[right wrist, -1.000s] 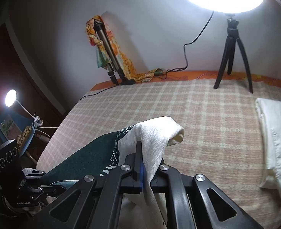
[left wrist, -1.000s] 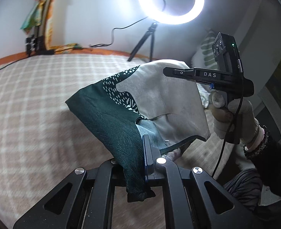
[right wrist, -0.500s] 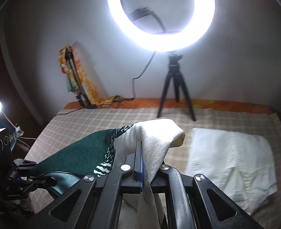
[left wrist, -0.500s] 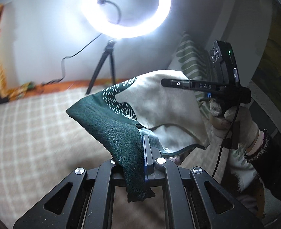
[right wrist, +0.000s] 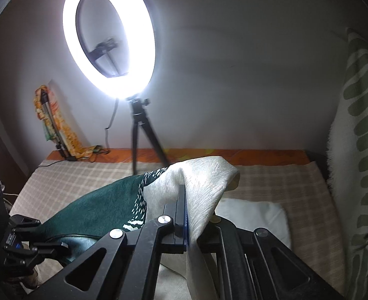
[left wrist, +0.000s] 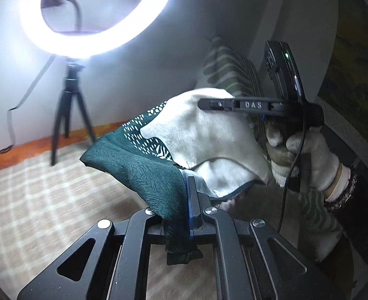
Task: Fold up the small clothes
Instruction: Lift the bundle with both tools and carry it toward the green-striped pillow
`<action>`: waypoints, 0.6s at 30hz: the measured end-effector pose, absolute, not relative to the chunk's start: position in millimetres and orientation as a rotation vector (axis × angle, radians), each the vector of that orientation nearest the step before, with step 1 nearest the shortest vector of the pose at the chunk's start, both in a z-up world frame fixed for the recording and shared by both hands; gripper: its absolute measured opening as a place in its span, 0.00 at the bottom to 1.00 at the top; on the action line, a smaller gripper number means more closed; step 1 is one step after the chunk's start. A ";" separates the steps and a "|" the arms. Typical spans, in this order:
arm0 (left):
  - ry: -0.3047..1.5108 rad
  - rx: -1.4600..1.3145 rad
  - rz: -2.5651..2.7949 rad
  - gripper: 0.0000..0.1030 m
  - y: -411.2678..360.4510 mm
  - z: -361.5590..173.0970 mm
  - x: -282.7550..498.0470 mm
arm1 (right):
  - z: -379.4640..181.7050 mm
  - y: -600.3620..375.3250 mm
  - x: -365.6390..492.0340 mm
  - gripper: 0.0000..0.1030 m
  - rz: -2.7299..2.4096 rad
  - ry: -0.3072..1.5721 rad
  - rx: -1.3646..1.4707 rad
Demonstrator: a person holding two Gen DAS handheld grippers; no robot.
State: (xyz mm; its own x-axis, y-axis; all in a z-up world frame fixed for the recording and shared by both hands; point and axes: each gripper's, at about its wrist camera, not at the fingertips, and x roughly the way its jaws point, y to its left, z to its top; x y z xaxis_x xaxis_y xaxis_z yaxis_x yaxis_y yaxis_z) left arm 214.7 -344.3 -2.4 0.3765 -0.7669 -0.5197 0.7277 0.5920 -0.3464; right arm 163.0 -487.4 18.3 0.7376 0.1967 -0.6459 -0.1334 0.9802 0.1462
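A small garment, dark green at one end and cream at the other with a white speckled band between, hangs in the air between both grippers. My left gripper [left wrist: 187, 182] is shut on its green end [left wrist: 146, 175]. My right gripper [right wrist: 182, 190] is shut on its cream end [right wrist: 204, 190]. In the left wrist view the right gripper [left wrist: 204, 103] reaches in from the right, held by a gloved hand [left wrist: 306, 155]. In the right wrist view the left gripper [right wrist: 59, 246] shows at lower left. The garment sags above the checked bed cover [left wrist: 34, 200].
A lit ring light [right wrist: 109, 42] on a black tripod [right wrist: 139, 135] stands at the back of the bed. A folded cream cloth [right wrist: 256, 212] lies on the bed to the right. A green-striped pillow [right wrist: 359, 150] stands at the right edge. A second stand with orange cloth [right wrist: 46, 115] stands at back left.
Both grippers have swung to the right with the garment still held between them; the ring light and striped pillow now fill more of both views.
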 end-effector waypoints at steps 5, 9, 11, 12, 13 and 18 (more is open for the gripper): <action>0.725 -0.048 -0.979 0.06 -387.1 -23.8 225.1 | -0.7 -530.1 177.1 0.00 0.153 0.728 0.126; 0.773 -0.024 -0.996 0.06 -414.3 -50.2 226.4 | -28.3 -557.7 189.7 0.00 0.141 0.767 0.137; 0.823 -0.028 -0.998 0.06 -418.7 -67.4 224.7 | -42.8 -568.3 194.8 0.00 0.141 0.788 0.139; 0.839 -0.029 -1.002 0.06 -420.6 -71.1 224.2 | -51.2 -574.3 196.6 0.00 0.138 0.798 0.141; 0.869 -0.016 -1.005 0.06 -421.9 -77.8 222.2 | -57.5 -577.8 197.9 0.01 0.129 0.809 0.143; 0.901 0.047 -0.983 0.36 -416.1 -78.9 210.1 | -85.8 -603.0 203.0 0.28 -0.050 0.893 0.107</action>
